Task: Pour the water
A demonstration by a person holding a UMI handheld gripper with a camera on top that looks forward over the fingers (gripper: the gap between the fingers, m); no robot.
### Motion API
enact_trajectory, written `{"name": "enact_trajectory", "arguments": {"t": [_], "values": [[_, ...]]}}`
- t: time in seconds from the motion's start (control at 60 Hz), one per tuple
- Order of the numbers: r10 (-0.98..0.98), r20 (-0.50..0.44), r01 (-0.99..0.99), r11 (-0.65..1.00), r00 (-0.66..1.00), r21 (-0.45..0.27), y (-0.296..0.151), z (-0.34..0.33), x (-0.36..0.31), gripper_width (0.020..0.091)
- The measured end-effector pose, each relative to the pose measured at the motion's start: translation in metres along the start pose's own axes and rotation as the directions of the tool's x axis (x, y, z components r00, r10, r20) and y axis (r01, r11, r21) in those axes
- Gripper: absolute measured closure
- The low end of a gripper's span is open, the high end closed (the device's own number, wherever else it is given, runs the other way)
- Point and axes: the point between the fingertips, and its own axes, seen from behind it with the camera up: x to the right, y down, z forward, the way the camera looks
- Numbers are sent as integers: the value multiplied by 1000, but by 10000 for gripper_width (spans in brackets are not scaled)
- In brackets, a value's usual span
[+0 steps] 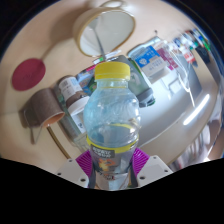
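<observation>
looks like a lived-in home, a dining or pantry corner: a pale round tabletop [60,45] beyond the tongs is crowded with household goods, jars [72,92], printed cartons [152,60], a roll of brown tape [45,108], a dark red disc [28,72] and a white round lid [100,34].

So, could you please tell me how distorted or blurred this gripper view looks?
Gripper view: strong fisheye bending of the background shelves and table; the bottle between the fingers looks fairly sharp, with soft highlights on its clear plastic; the clutter behind it is softer.
</observation>
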Motion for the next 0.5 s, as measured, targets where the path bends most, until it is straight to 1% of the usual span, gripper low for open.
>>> {"name": "enact_trajectory", "arguments": {"t": [0.1, 0.167, 0.217, 0.283, 0.317, 0.35, 0.383, 0.433, 0.467, 0.483, 0.5], "values": [[-102, -15, 102, 994, 995, 29, -9, 4, 12, 613], [-111, -24, 111, 993, 994, 42, -14, 5, 19, 614], [-92, -25, 93, 995, 995, 35, -15, 6, 25, 615], [22, 13, -23, 999, 1000, 24, -14, 7, 18, 616], [134, 64, -135, 991, 989, 24, -15, 8, 7, 613], [289, 122, -292, 956, 950, 7, -13, 7, -5, 615], [464, 164, -465, 885, 870, -35, -10, 7, -9, 615], [732, 187, -726, 678, 655, -113, -6, 5, -17, 615], [873, 175, -861, 482, 455, -164, -3, 3, -20, 612], [933, 152, -920, 350, 326, -174, -7, 2, -27, 610], [968, 150, -957, 227, 201, -183, -9, -3, -24, 611]]}}
